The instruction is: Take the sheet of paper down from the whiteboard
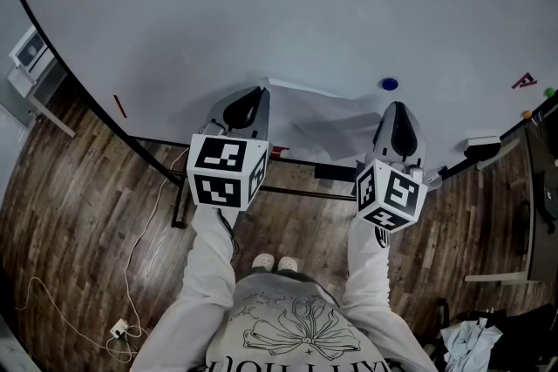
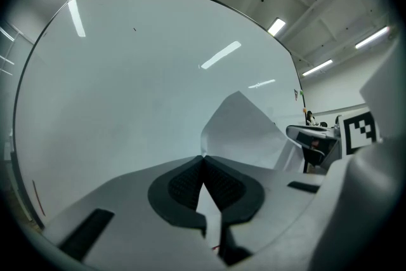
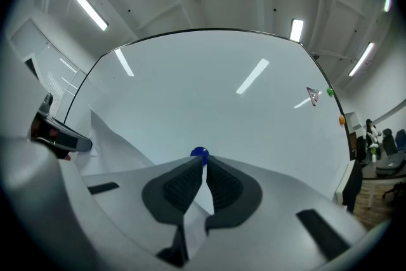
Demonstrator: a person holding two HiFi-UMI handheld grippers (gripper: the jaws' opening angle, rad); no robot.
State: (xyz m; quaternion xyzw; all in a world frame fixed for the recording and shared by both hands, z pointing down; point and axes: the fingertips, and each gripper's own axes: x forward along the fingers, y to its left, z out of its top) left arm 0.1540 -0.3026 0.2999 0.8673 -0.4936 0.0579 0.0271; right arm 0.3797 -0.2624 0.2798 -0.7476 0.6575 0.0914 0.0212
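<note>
A white sheet of paper [image 1: 324,116] hangs low on the whiteboard [image 1: 261,4], buckled and standing away from the surface. My left gripper [image 1: 261,93] is shut on the sheet's left edge; in the left gripper view the paper [image 2: 244,130] runs out from between its jaws [image 2: 203,159]. My right gripper [image 1: 398,107] is shut on the right edge, just below a round blue magnet [image 1: 389,84]. In the right gripper view the paper [image 3: 117,144] passes between the pads and the blue magnet [image 3: 199,153] sits right past the tips of the right gripper [image 3: 204,165].
A red letter magnet [image 1: 523,81], a green one [image 1: 549,91] and an orange one [image 1: 527,113] sit at the board's right edge. A short red mark [image 1: 119,106] is at its lower left. The board's stand bar [image 1: 296,189] and a floor cable [image 1: 131,261] lie below.
</note>
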